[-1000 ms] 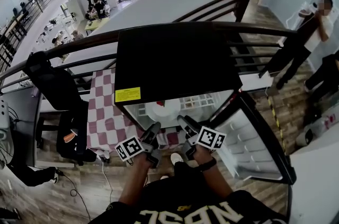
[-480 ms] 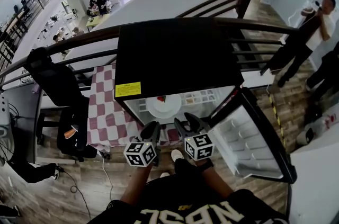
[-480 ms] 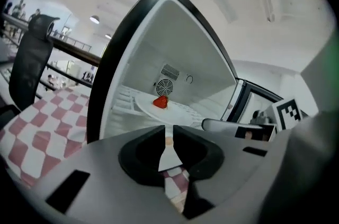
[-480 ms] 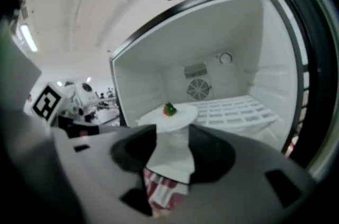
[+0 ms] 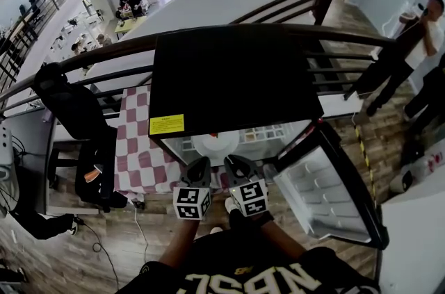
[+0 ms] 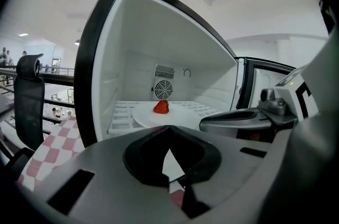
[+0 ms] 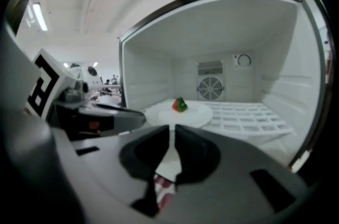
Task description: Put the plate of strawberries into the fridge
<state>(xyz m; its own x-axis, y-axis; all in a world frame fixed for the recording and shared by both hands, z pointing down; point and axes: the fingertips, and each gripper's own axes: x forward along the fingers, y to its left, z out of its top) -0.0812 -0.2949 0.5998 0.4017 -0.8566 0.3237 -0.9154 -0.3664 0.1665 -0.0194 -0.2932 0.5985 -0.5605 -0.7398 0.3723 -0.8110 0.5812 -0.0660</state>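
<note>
A white plate [image 5: 215,144] lies on the wire shelf inside the open fridge [image 5: 233,80]. It carries one red strawberry [image 6: 161,107], also visible in the right gripper view [image 7: 179,105]. Both grippers hover side by side just outside the fridge mouth, apart from the plate. My left gripper [image 5: 197,172] [image 6: 169,129] is shut, tips together, and holds nothing. The jaws of my right gripper [image 5: 236,169] [image 7: 172,128] are closing. Only a narrow slit remains, with nothing between them.
The fridge door [image 5: 327,192] hangs open to the right. A table with a red-and-white checked cloth [image 5: 139,147] stands left of the fridge, with a black chair [image 5: 73,112] beside it. A railing runs behind. People [image 5: 410,42] stand at the far right.
Both grippers have drawn back from the fridge mouth and come closer together. Their jaws have gone from wide open to closed or nearly closed. The plate stays on the shelf.
</note>
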